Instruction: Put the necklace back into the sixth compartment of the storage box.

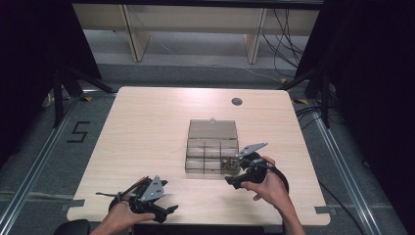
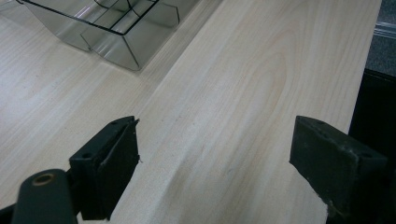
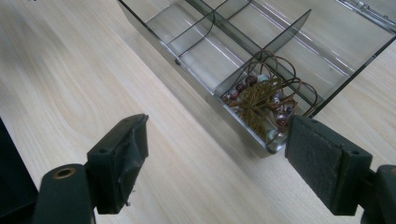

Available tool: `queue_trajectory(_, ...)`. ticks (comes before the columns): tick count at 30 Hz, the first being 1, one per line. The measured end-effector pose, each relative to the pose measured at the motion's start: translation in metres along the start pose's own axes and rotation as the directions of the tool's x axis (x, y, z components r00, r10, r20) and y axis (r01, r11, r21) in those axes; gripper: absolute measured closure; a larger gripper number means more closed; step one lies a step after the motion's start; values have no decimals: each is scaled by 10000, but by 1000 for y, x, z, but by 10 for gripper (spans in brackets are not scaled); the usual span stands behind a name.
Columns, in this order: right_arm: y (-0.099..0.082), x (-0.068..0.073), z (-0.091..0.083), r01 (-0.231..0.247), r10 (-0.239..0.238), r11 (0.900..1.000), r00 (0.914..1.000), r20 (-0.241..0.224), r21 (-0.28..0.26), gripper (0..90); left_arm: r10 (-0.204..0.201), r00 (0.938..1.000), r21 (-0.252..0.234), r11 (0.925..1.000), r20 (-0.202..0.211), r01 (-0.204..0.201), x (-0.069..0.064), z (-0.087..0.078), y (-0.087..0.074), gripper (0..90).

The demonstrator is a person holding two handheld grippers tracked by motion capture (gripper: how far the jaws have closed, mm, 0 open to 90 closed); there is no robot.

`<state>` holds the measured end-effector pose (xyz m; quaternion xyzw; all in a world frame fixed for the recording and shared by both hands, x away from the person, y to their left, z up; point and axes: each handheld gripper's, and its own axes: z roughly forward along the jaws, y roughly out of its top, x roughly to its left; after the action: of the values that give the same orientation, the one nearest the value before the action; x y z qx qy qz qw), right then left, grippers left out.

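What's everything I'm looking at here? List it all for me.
Table: one, pale wood, middle of the room.
Compartment box: one, clear smoky plastic, lid open, right of the table's centre.
Beaded cord jewellery: one bundle, brown cord with mixed beads, in the box's corner compartment nearest the right gripper.
Round cap: one, dark, in the table's far edge.
Left gripper: one, black, open, near table edge.
Right gripper: one, black, open, beside the box.
Hands: two, holding the grippers.
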<state>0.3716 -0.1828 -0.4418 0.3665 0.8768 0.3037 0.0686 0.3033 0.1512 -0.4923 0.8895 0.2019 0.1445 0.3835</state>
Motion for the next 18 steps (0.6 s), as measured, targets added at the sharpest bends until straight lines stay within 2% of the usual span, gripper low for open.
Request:
queue_trajectory(1,-1,0,0,39,-38,10000,10000,63,-63,224,29,10000,28,10000,-32,-29,0,0,0,151)
queue_trajectory(2,-1,1,-2,-52,52,9999,10000,20,137,224,-258,9997,-7,9997,10,258,-1,0,-1,151)
queue_trajectory(3,-2,0,-1,-21,21,10000,10000,-29,-82,223,-244,9997,33,9997,29,244,-1,0,0,151)
queue_trajectory(5,-3,-1,-3,48,-47,10000,10000,-62,21,223,-240,9997,38,9997,37,240,-1,0,0,151)
queue_trajectory(6,-2,1,-4,-105,107,9998,9999,-130,143,223,-35,10000,73,10000,-1,35,0,0,0,151)
queue_trajectory(7,-4,-1,-3,142,-143,9999,9999,-68,-18,223,34,10000,66,10000,-1,-34,1,0,0,151)
queue_trajectory(8,-5,0,-4,30,-30,10000,10000,-47,-8,221,-4,10000,33,10000,25,4,0,0,0,151)
queue_trajectory(10,-5,0,-4,135,-136,9999,9999,-79,-80,220,-245,9997,35,9997,60,245,-1,1,-1,151)
queue_trajectory(11,-6,1,-5,29,-29,10000,9999,-119,-17,218,-227,9997,31,9997,54,226,-1,0,0,151)
queue_trajectory(13,-7,1,-5,122,-123,9999,9999,-81,-60,204,-224,9997,27,9997,61,223,-1,0,0,151)
queue_trajectory(14,-8,1,-4,96,-97,9997,9999,-35,-217,198,-209,9998,26,9998,51,209,-1,0,0,151)
queue_trajectory(15,-8,1,-5,25,-26,10000,10000,-92,-18,197,-212,9998,25,9998,52,212,-1,0,0,150)
queue_trajectory(17,-10,0,-5,169,-169,9997,9999,-17,-159,193,-66,10000,20,10000,35,65,0,0,0,151)
queue_trajectory(18,-11,0,-5,80,-80,9999,10000,17,-138,193,8,10000,-1,10000,17,-8,0,0,0,151)
